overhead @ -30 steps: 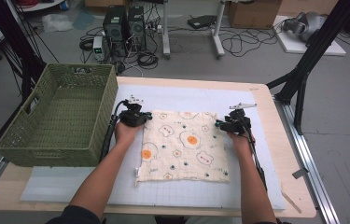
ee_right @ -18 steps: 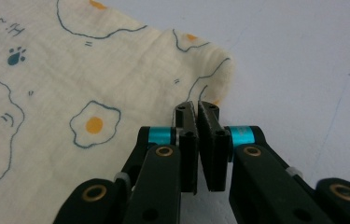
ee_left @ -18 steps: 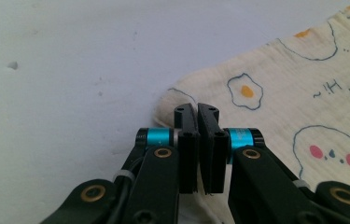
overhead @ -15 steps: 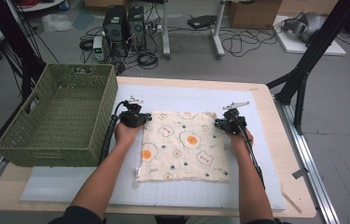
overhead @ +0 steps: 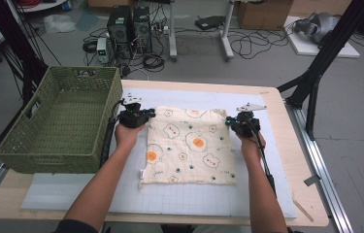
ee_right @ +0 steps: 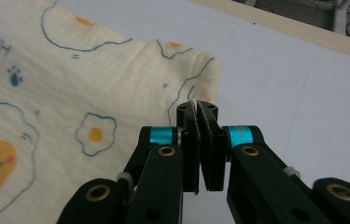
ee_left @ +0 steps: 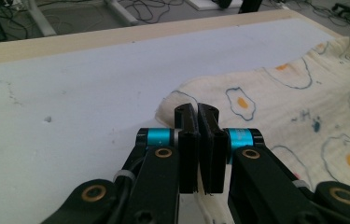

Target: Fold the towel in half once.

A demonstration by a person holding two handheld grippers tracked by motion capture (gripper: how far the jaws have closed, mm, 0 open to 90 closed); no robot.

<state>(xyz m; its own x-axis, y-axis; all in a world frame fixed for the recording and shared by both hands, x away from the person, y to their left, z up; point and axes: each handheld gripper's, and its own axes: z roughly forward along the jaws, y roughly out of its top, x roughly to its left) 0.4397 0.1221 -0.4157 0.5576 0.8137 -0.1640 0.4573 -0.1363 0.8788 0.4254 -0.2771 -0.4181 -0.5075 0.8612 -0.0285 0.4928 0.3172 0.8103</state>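
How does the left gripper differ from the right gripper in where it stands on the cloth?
The left gripper pinches the far left corner of the cloth, next to the green basket; the right gripper pinches the far right corner, toward the bare table edge. Both have their jaws shut on the cloth's edge, low over the white mat.

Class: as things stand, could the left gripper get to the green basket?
Probably yes. The left gripper sits at the cloth's far left corner, jaws shut, right beside the basket, with nothing between them; whether it pinches cloth is unclear.
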